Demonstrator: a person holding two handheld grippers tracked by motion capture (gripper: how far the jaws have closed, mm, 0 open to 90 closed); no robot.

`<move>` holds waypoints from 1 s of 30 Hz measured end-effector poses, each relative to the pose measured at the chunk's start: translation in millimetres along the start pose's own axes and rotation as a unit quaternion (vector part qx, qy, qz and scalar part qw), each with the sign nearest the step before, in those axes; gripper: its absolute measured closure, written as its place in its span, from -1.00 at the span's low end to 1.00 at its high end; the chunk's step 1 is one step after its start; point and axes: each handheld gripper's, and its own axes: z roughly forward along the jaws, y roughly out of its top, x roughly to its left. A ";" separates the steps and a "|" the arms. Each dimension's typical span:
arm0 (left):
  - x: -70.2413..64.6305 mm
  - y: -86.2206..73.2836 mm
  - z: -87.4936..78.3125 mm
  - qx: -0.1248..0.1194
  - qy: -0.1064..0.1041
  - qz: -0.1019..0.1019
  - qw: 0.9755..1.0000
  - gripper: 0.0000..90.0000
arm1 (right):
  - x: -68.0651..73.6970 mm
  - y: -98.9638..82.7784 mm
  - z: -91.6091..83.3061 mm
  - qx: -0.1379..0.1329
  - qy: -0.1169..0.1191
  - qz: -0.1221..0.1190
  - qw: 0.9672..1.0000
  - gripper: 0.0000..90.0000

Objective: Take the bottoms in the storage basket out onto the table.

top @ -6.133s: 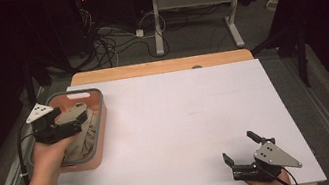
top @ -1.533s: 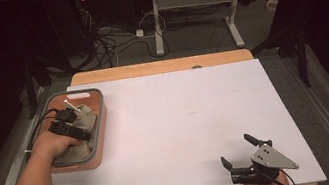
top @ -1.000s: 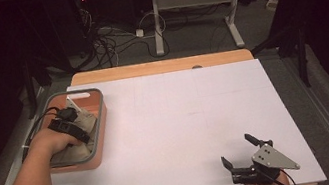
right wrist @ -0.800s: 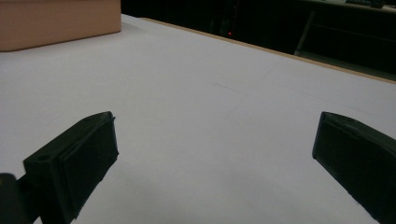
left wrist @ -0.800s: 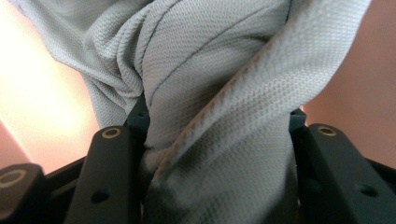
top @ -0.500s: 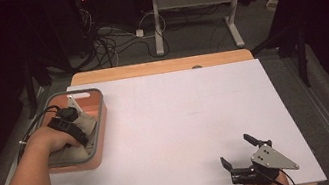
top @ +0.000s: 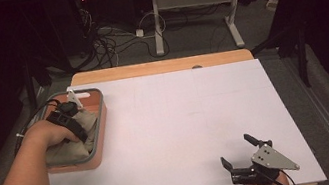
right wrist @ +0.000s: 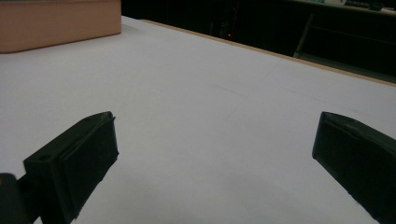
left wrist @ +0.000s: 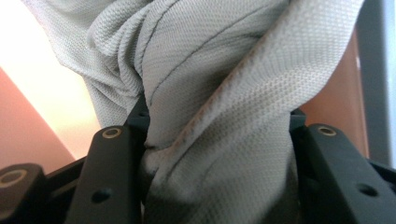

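Note:
A crumpled beige cloth [top: 71, 149] lies in a salmon tray with a grey rim [top: 100, 117] at the table's left edge. My left gripper [top: 77, 127] reaches down into the tray, its jaws pressed into the cloth. In the left gripper view a thick fold of the cloth [left wrist: 219, 93] is bunched between the two black jaws, and the gripper [left wrist: 217, 116] is shut on it. My right gripper [top: 237, 150] rests near the front right edge of the white table, open, with nothing between its fingers [right wrist: 79, 158].
The white table top [top: 182, 120] stretches wide between the two grippers, with a wooden strip [top: 158, 66] along its far edge. The tray's side [right wrist: 60, 21] appears far off in the right gripper view. Cables and desk legs lie on the floor beyond.
The left gripper has turned and sunk into the tray onto the cloth, then drifted slightly left. The right gripper has stayed put.

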 end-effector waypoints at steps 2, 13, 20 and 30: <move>-0.6 -0.1 -1.7 0.003 -0.002 0.001 1.000 0.07 | 0.0 0.1 -0.3 0.000 0.000 0.000 1.000 -0.98; -2.9 0.9 -14.7 0.007 -0.004 0.011 1.000 0.09 | 0.2 0.4 -0.6 -0.001 0.000 0.001 1.000 -0.98; -4.0 2.6 -24.1 0.016 -0.003 0.014 1.000 0.09 | 0.1 0.2 -0.2 -0.001 0.001 0.001 1.000 -0.98; -6.6 2.5 -34.6 0.025 -0.001 0.022 0.999 0.09 | 0.5 0.3 -0.2 -0.001 0.001 0.001 1.000 -0.98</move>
